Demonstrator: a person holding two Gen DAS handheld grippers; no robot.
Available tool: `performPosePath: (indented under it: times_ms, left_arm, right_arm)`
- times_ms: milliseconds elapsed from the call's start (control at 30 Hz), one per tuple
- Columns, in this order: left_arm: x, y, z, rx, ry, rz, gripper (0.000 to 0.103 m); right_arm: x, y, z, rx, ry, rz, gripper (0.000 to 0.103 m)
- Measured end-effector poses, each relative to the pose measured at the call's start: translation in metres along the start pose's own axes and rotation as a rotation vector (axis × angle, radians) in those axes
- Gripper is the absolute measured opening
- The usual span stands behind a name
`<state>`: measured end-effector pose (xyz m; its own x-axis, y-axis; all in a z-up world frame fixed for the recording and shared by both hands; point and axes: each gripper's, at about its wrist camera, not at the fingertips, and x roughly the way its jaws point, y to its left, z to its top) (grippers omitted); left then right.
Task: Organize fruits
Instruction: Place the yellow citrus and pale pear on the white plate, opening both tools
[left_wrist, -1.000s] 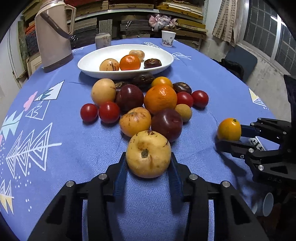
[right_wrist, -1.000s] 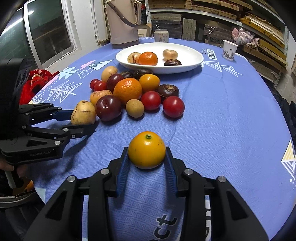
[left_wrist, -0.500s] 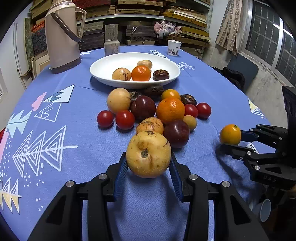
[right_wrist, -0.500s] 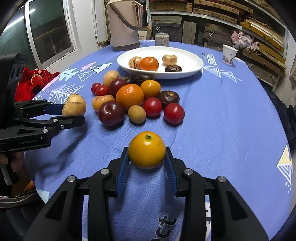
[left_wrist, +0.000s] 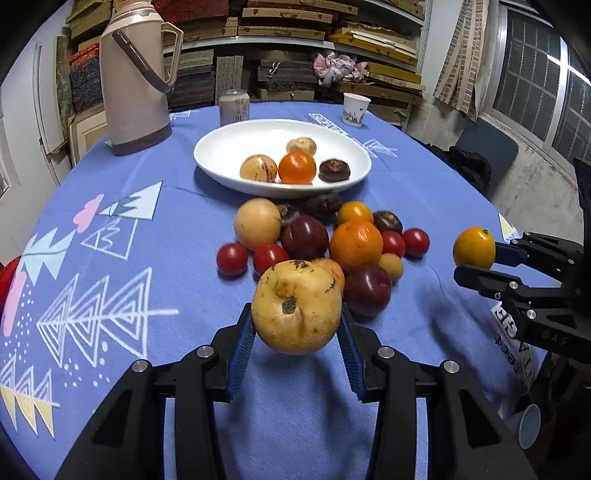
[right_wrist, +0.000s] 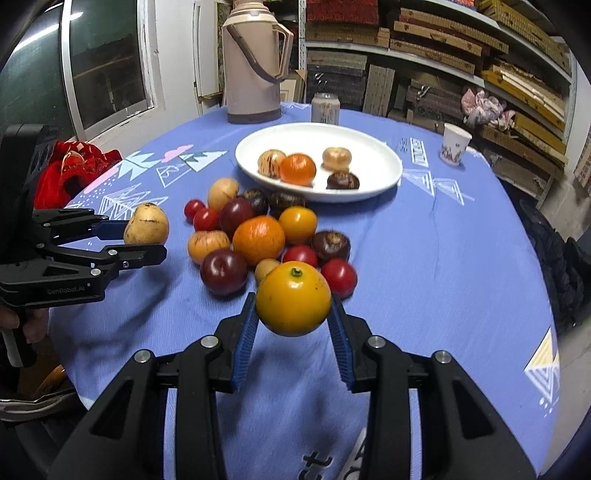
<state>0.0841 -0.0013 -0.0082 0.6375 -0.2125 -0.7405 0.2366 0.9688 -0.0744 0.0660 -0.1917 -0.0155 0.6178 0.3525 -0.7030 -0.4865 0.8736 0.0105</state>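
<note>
My left gripper (left_wrist: 295, 350) is shut on a yellow-brown pear-like fruit (left_wrist: 296, 307), held above the blue tablecloth; it also shows in the right wrist view (right_wrist: 146, 224). My right gripper (right_wrist: 293, 332) is shut on a yellow-orange round fruit (right_wrist: 293, 298), also lifted; it shows in the left wrist view (left_wrist: 474, 247). A pile of mixed fruits (left_wrist: 325, 236) lies on the cloth ahead of both grippers. Behind it a white plate (left_wrist: 229, 147) holds several fruits, among them an orange (left_wrist: 297, 168).
A tall beige thermos (left_wrist: 135, 77) stands at the back left. A can (left_wrist: 233, 107) and a paper cup (left_wrist: 355, 108) stand behind the plate. Shelves of stacked goods fill the background. A red cloth (right_wrist: 74, 170) lies past the table's left edge.
Both grippers have risen off the table with their fruits and tilted up. The pile and plate now sit lower and farther in view.
</note>
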Motion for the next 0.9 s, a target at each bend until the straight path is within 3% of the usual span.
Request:
performPosePath:
  times_ms: [300,467,700,900]
  left_arm:
    - [0.001,0.014,0.036,0.011,-0.041,0.021,0.044]
    - [0.011,0.020,0.072,0.026,-0.070,0.036,0.044]
    - [0.051,0.026,0.118,-0.001,-0.068,0.040,0.044]
    - [0.097,0.041,0.140,-0.038,-0.007,0.065,0.044]
  right_arm:
    - [0.001,-0.007,0.046,-0.020,-0.073,0.005,0.037]
    - [0.013,-0.015,0.078,-0.018,-0.103,0.007,0.037]
    - [0.075,-0.040,0.126,0.048,-0.047,0.038,0.037]
    - [0.131,-0.054,0.128,0.121,0.020,0.066,0.037]
